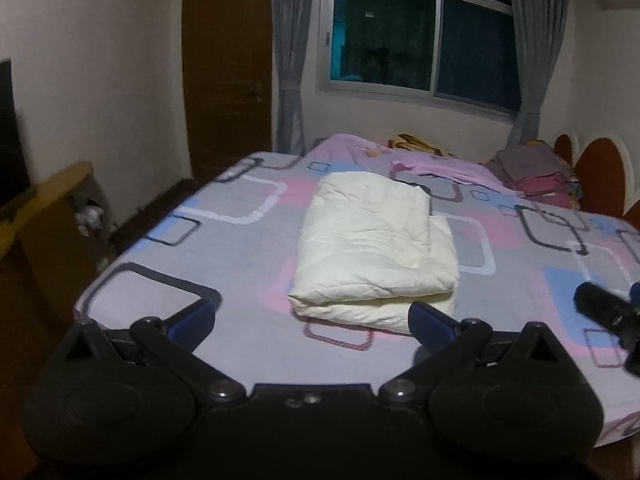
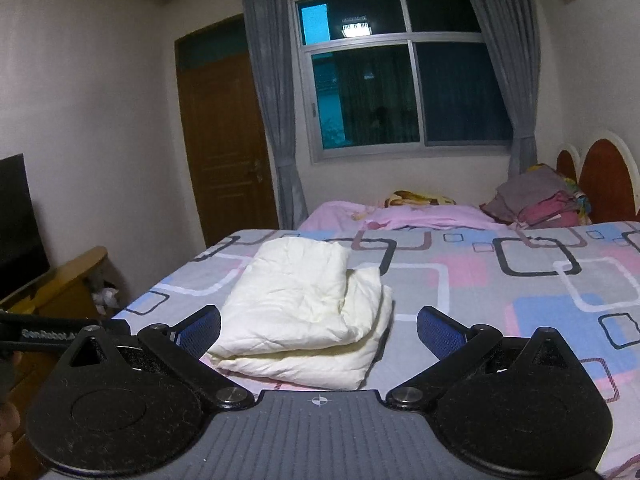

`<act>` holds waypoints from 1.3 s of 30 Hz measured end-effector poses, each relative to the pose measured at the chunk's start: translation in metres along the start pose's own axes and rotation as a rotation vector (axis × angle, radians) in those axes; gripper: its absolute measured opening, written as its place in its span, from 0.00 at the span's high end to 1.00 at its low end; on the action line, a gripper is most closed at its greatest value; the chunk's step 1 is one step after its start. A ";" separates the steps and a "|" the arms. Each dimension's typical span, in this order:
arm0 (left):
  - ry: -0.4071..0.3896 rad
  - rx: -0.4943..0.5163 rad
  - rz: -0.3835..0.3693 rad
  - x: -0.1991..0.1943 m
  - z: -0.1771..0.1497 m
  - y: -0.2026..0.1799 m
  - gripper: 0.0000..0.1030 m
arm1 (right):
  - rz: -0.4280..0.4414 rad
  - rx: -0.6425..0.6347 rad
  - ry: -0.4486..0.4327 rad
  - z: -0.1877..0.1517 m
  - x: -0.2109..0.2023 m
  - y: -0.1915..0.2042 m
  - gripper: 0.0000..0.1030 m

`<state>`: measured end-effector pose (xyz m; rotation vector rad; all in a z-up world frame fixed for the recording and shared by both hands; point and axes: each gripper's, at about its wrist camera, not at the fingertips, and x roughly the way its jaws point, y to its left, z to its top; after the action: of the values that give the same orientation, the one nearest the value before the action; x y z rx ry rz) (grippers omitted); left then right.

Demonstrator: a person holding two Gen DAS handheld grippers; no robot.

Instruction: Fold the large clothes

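Note:
A cream-white padded garment [image 1: 372, 244] lies folded into a thick rectangle on the bed [image 1: 160, 280]; it also shows in the right wrist view [image 2: 304, 308]. My left gripper [image 1: 312, 320] is open and empty, held above the bed's near edge just in front of the folded garment. My right gripper [image 2: 318, 330] is open and empty, also just short of the garment's near edge. Part of the right gripper shows at the right edge of the left wrist view [image 1: 608, 312].
The bed has a grey sheet with pink and blue squares [image 2: 520, 280]. A pink blanket [image 2: 400, 214] and a stack of folded clothes [image 2: 536, 200] lie at the far side by the headboard [image 2: 604, 176]. A wooden desk [image 1: 44, 208] stands left of the bed.

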<state>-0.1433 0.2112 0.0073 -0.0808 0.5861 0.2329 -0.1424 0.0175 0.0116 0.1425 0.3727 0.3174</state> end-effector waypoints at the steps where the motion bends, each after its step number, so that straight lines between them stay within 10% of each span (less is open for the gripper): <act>1: 0.000 0.009 0.008 0.000 -0.001 0.000 0.00 | 0.000 -0.002 0.000 0.000 0.000 0.000 0.00; 39: 0.020 -0.005 0.013 0.002 -0.002 0.003 0.00 | 0.017 -0.006 0.001 -0.002 0.003 -0.001 0.00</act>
<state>-0.1429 0.2141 0.0046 -0.0839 0.6064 0.2464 -0.1402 0.0182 0.0089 0.1401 0.3716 0.3353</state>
